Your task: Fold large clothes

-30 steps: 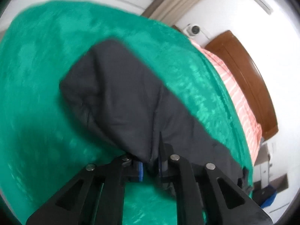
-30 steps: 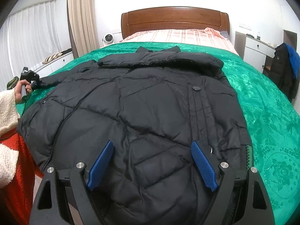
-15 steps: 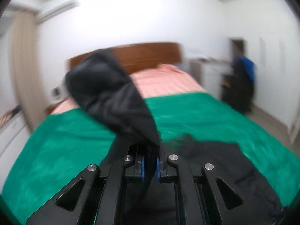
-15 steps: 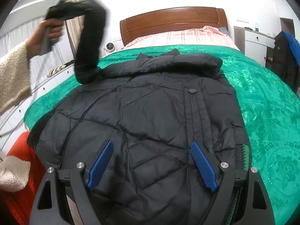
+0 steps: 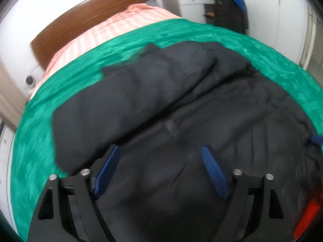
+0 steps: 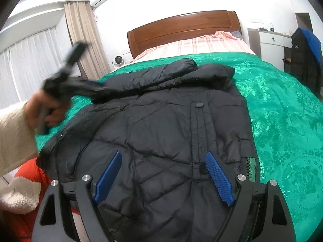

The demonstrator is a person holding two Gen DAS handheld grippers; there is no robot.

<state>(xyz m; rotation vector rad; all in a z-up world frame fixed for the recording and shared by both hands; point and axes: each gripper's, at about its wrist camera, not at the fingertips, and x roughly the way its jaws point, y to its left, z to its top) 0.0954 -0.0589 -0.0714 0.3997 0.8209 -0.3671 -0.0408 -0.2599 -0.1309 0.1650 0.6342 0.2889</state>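
A black puffer jacket lies front up on the green bedspread, collar toward the headboard. Its left sleeve is laid across the upper chest; in the left wrist view the sleeve runs diagonally over the jacket. My left gripper hovers above the jacket, jaws opening wide, nothing pressed between the blue pads. It appears blurred in the right wrist view, where a hand holds the left gripper beside the sleeve's cuff. Over the jacket's lower front, my right gripper is open and holds nothing.
A wooden headboard and pink striped sheet are at the far end. A white cabinet and a dark coat with a blue hood stand at the right. Curtains hang left. The person's cream sleeve and an orange-red cloth are at lower left.
The left gripper swung the sleeve up off the bedspread and over onto the jacket's chest, then let it go as its jaws went from shut to wide. The right gripper stayed open.
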